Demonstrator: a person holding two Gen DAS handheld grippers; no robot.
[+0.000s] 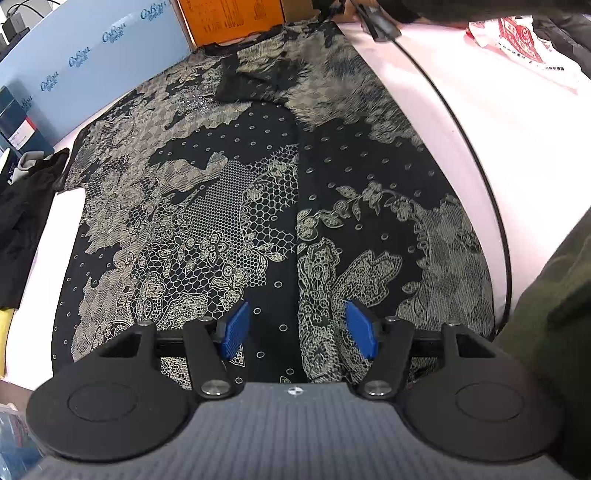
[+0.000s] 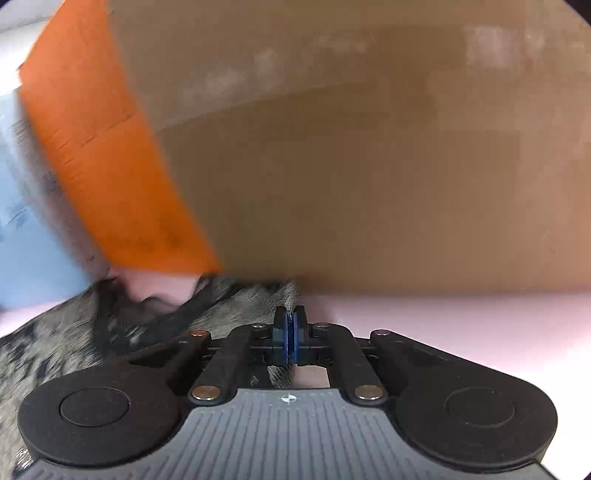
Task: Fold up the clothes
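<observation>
The left wrist view is taken from behind the left gripper (image 1: 301, 332), angled steeply down, so the patterned garment (image 1: 229, 206) is seen spread across the pink table (image 1: 461, 122) from near hem to far end. The right wrist view is set low and very close, behind the right gripper (image 2: 290, 325), faced more level at the cardboard box (image 2: 369, 166), heavily blurred. Shared by both: the garment's far edge (image 2: 236, 306), the box's orange side (image 1: 229, 18), the table.

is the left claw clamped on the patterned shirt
No, the left claw hangs open above the patterned shirt, blue pads apart with no cloth pinched between them.
</observation>
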